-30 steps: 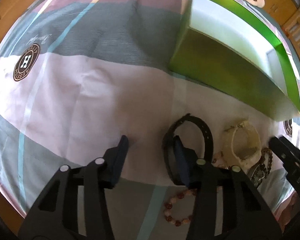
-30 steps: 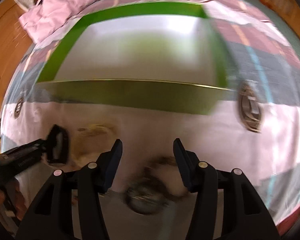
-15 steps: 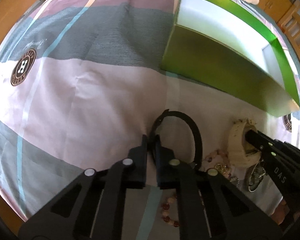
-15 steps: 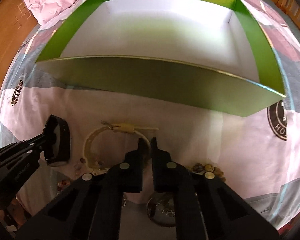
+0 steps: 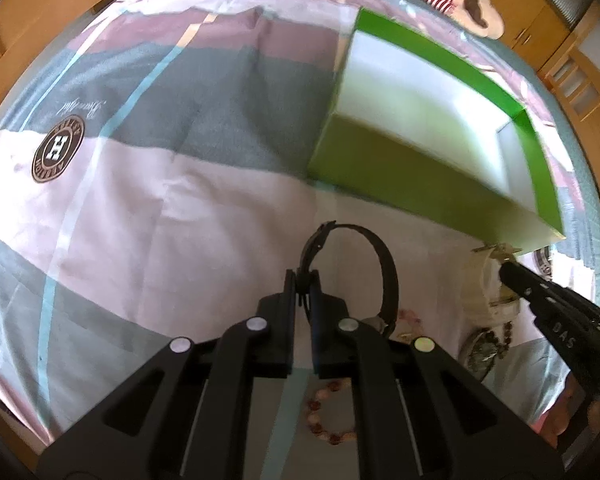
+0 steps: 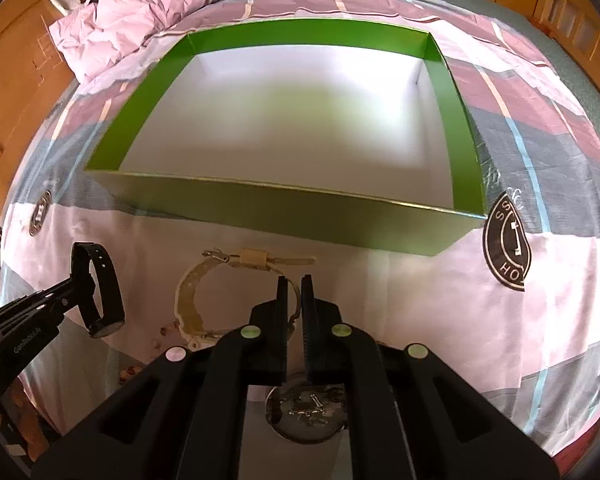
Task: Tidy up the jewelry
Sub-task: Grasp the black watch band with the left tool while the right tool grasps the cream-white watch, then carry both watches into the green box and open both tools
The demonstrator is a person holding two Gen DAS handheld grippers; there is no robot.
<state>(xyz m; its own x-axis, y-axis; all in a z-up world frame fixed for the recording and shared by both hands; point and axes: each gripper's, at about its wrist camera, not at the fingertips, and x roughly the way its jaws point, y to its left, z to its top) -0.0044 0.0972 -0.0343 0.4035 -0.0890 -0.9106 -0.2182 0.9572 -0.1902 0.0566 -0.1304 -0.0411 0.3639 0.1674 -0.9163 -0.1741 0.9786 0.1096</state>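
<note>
both grippers, left gripper (image 5: 303, 280) pinching black watch (image 5: 384, 280), right gripper (image 6: 294, 282) cream watch (image 6: 192, 300).

Glossy green cardboard box (image 6: 260, 208) on smooth cotton bedsheet (image 5: 188, 208).

Both watches newly clamped, lifted off bedspread (image 5: 180, 216).

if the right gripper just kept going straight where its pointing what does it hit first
Most likely the near wall of the green box, directly ahead of the right gripper, which is shut on the cream watch. Depth is unclear; lifted high enough, it might clear the rim.
</note>
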